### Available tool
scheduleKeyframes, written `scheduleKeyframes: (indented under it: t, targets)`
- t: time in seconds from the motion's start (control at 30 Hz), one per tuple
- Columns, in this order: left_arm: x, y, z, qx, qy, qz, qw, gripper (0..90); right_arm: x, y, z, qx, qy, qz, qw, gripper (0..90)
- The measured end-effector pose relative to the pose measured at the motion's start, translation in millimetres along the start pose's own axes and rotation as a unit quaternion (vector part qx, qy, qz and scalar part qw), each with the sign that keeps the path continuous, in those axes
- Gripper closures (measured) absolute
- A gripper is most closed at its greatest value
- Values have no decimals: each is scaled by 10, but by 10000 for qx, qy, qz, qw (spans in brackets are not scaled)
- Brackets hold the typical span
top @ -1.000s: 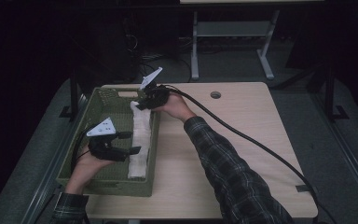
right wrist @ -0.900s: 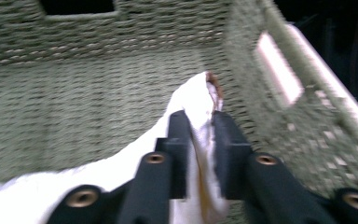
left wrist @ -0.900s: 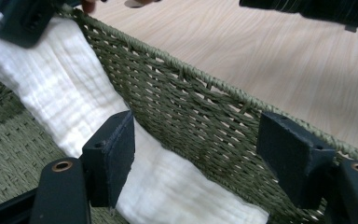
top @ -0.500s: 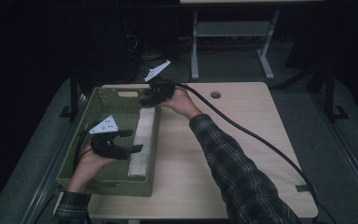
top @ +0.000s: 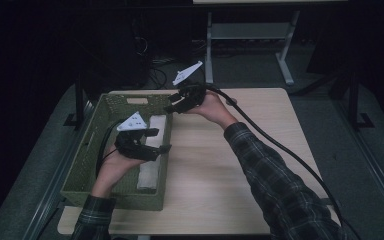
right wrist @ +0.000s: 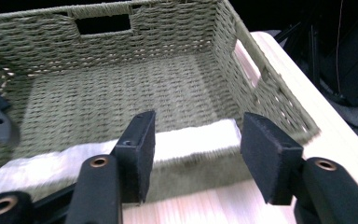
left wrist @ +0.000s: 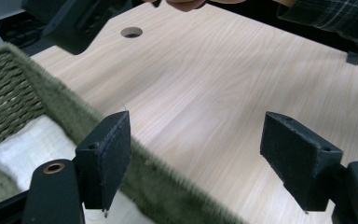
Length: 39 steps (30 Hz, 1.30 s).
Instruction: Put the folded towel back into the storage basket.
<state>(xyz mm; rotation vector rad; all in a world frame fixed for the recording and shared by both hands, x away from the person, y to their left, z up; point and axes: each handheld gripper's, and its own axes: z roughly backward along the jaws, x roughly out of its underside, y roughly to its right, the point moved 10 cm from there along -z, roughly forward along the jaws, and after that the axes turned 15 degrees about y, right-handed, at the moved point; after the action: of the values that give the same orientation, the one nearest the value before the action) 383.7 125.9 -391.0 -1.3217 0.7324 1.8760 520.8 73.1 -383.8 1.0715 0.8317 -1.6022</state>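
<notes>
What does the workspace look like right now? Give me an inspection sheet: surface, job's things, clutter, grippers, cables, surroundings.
Surface: light wooden table, bare wood right of the basket, a round hole near its far edge.
Job's things: green woven basket at the table's left; rolled white towel lying inside along its right wall.
Clutter: nothing seen.
Grippers: left gripper open, over the basket's right rim, nothing between its jaws; right gripper open, its jaws have just been opening, nothing between them, above the basket's far right corner.
Cables: thick black cable trailing from the right gripper across the table.
Surroundings: dark room, grey floor, a metal table frame behind.
</notes>
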Motion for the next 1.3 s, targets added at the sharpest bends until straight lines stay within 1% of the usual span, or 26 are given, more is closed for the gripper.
scheduleKeyframes:
  t: [0.03,0.1,0.17,0.27,0.3,0.33,0.4,0.43,0.47,0.5,0.57,0.67,0.7,0.8,0.83,0.87,0.93,1.03,1.07,1.1,1.13,1.17,1.23,1.3]
  targets:
    - [-19,19,-29,-3,5,-2,10000,240,6,6,52,0,0,-38,10000,441]
    - [-50,59,-89,-2,7,-19,10000,240,9,34,154,53,68,14,10000,441]
    - [-76,117,-149,4,-3,1,10000,239,30,55,250,52,84,-40,9999,434]
    - [-102,212,-248,30,-39,-39,10000,236,75,57,400,140,167,-73,9997,425]
    - [-108,255,-284,31,-42,-3,10000,235,106,67,450,140,145,-52,9998,413]
    - [-112,289,-321,39,-51,-8,10000,235,138,59,496,151,126,-114,9997,406]
    - [-112,355,-397,80,-80,-33,9999,235,210,63,595,206,82,-91,9997,395]
    - [-103,383,-434,100,-115,-65,9999,235,239,57,641,236,105,-115,9996,395]
    - [-100,414,-476,114,-114,-61,9999,234,270,61,690,279,135,-78,9995,395]
    - [-93,446,-514,150,-116,-53,9998,235,303,61,741,315,153,-91,9993,391]
    - [-70,496,-579,161,-179,-64,9997,234,388,74,837,357,119,-181,9991,377]
    - [-44,573,-670,219,-219,-114,9995,232,512,99,980,465,132,-213,9986,368]
    - [-36,606,-704,225,-213,-82,9995,229,551,102,1027,509,143,-245,9983,366]
    - [-10,680,-794,249,-220,-105,9994,225,668,117,1160,625,141,-282,9975,346]
    - [1,700,-824,226,-220,-99,9995,225,704,121,1203,659,140,-299,9973,343]
    - [11,723,-853,217,-225,-82,9995,225,734,124,1241,714,159,-320,9968,334]
    - [45,758,-897,217,-289,-136,9993,217,790,132,1314,800,178,-347,9960,319]
    - [96,837,-974,205,-288,-41,9994,205,871,132,1415,919,219,-410,9947,297]
    - [124,857,-991,219,-339,-76,9992,197,935,129,1475,993,219,-455,9938,273]
    - [153,871,-1005,226,-392,-126,9989,197,935,129,1475,993,219,-455,9938,273]
    - [175,892,-1029,221,-395,-119,9989,189,973,128,1499,1014,193,-487,9935,264]
    - [203,903,-1041,223,-437,-168,9987,181,1011,126,1527,1057,193,-485,9930,262]
    - [250,928,-1062,226,-480,-192,9984,177,1097,125,1578,1156,152,-519,9918,240]
    - [305,958,-1084,235,-498,-130,9984,169,1197,120,1622,1232,76,-560,9908,225]
